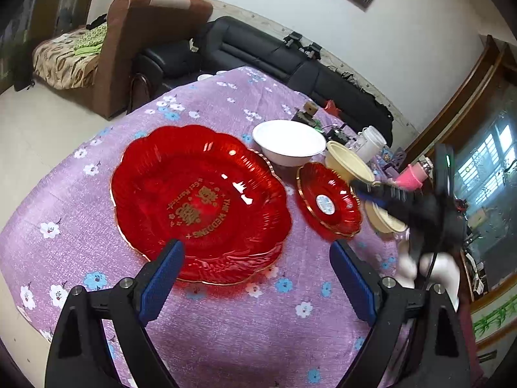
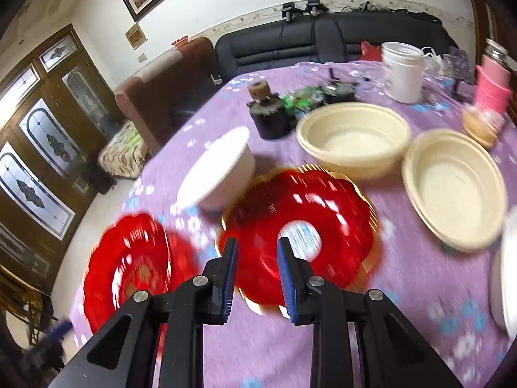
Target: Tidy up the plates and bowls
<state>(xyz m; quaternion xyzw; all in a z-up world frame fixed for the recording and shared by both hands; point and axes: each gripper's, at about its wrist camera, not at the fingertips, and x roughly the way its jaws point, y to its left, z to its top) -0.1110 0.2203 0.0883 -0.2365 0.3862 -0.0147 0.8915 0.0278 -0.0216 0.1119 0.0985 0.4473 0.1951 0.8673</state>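
My left fingers (image 1: 255, 260) spread wide and empty over the big plate (image 1: 200, 200) just ahead, right fingers (image 2: 257, 252) nearly closed on nothing above the small plate (image 2: 300, 232) — next, I'd say, stacking it there.

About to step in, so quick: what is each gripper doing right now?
Left gripper: open wide, holding nothing.
Right gripper: jaws narrowly apart, nothing between them, empty.

My table's purple floral cloth (image 1: 226, 323) carries a large red plate (image 1: 200, 200) mid-frame, a small red plate (image 1: 328, 203), white bowl (image 1: 289, 142) and cream bowls (image 2: 353, 135) right.
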